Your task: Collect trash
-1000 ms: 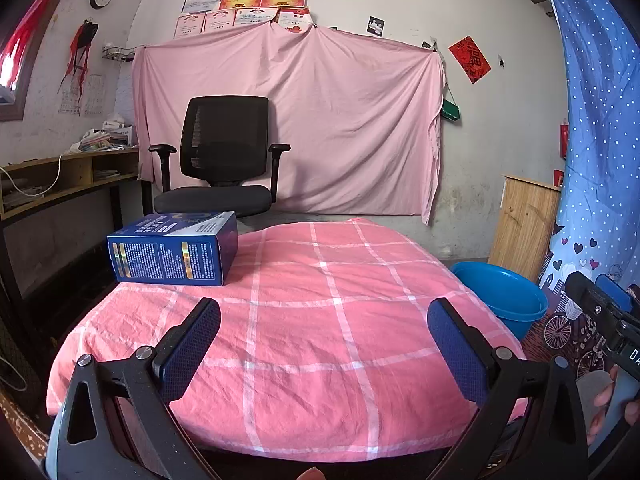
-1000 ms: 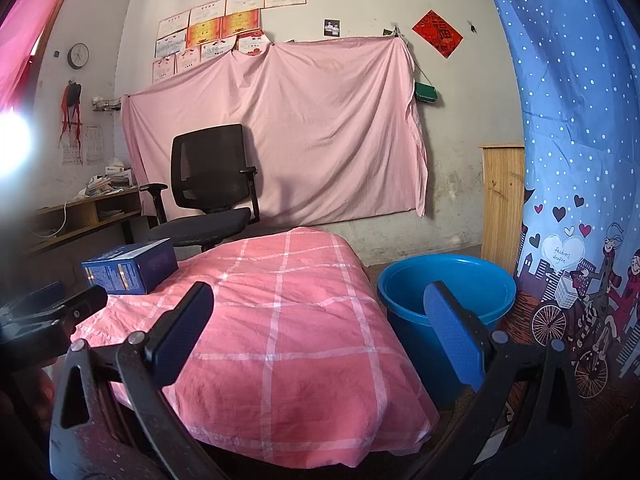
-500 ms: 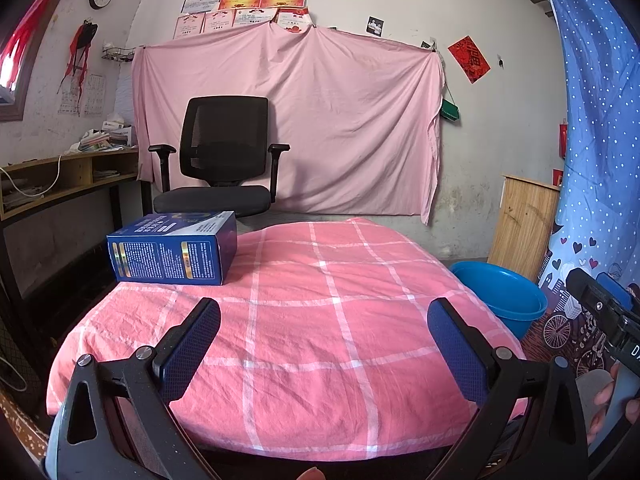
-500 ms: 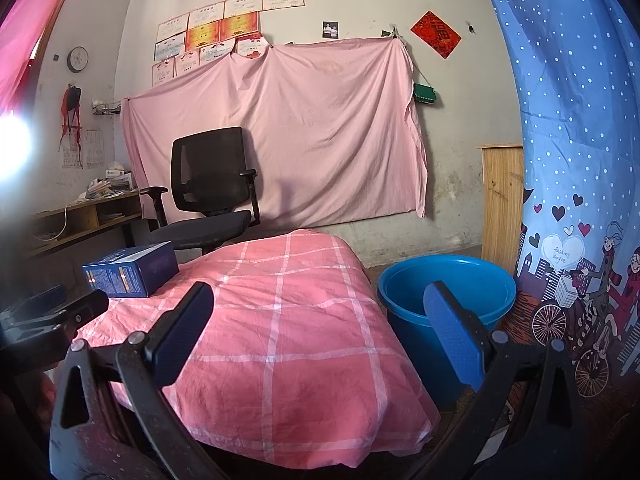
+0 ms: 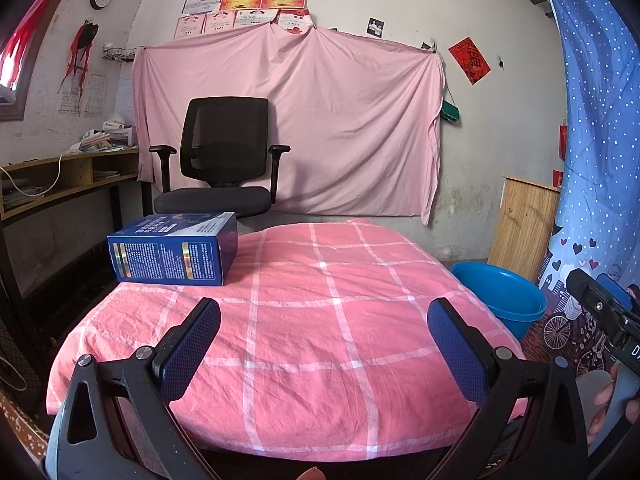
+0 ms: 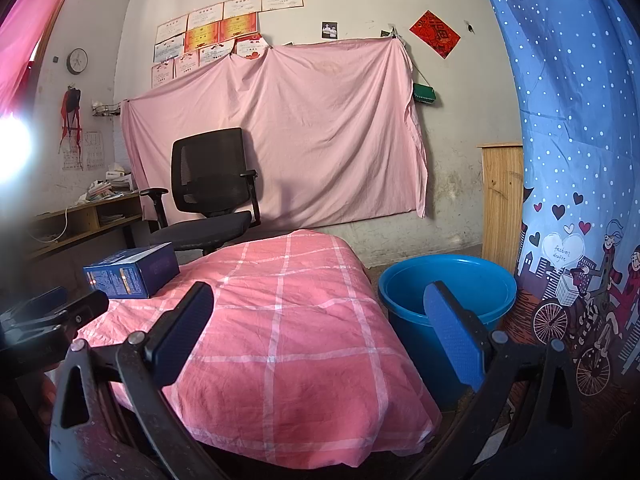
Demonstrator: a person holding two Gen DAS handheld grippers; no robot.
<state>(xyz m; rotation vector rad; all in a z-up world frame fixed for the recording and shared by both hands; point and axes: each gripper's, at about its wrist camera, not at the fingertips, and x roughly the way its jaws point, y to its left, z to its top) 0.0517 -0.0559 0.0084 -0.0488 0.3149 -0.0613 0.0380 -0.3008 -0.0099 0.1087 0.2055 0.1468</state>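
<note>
Blue carton (image 5: 172, 249) is lying at 10 o'clock on the pink-checked counter (image 5: 320, 340), awaiting pickup; blue tub (image 6: 448, 296) is standing at 3 o'clock as bin; left gripper (image 5: 324, 344) and right gripper (image 6: 320, 332) are hovering released, empty.

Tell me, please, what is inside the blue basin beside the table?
In the right wrist view, the blue basin shows only its bare blue inner wall. The near rim and the right gripper's finger cover the bottom, so anything lying there cannot be seen.

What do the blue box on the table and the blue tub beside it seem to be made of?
Blue box: likely printed cardboard with a slightly glossy finish; crisp folded edges, dense print, shiny gold patches. Blue tub: apparently moulded plastic; smooth, uniform colour, thin rolled rim with soft sheen.
</note>
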